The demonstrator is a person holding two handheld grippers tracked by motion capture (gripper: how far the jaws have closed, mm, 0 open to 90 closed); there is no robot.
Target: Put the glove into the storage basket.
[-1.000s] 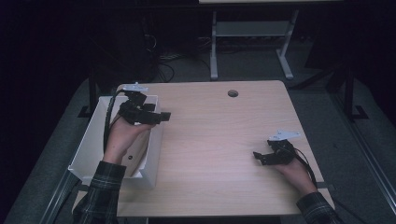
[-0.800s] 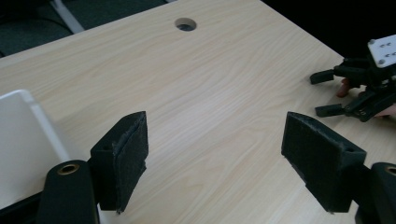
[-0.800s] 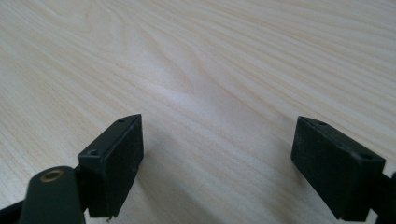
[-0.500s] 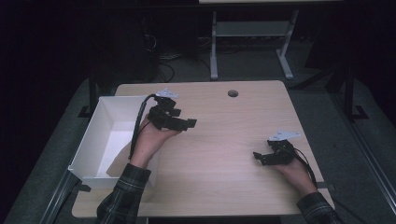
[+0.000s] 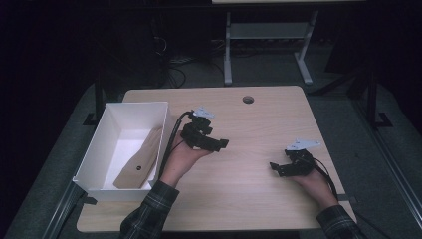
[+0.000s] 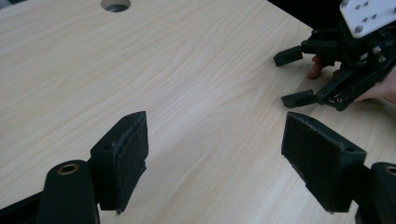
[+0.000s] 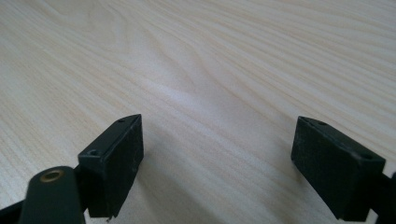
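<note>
My left tongs (image 5: 218,144) hang over the middle of the bench (image 5: 259,199) with their jaws spread wide and nothing between them; in the left gripper view I see bare pale wood through the gap. My right tongs (image 5: 276,168) sit low near the right side of the bench, jaws also wide apart and empty, pointing toward the left pair; they show at the upper right of the left gripper view (image 6: 299,77) with fingers behind them. The two pairs are well apart. Just left of my left hand (image 5: 180,158) stands a white box (image 5: 94,159) at the bench's left edge, and inside it a flat brown piece (image 5: 142,162) with a small hole lies slanted along the floor. A round cable hole (image 5: 248,99) sits near the far edge of the bench.
</note>
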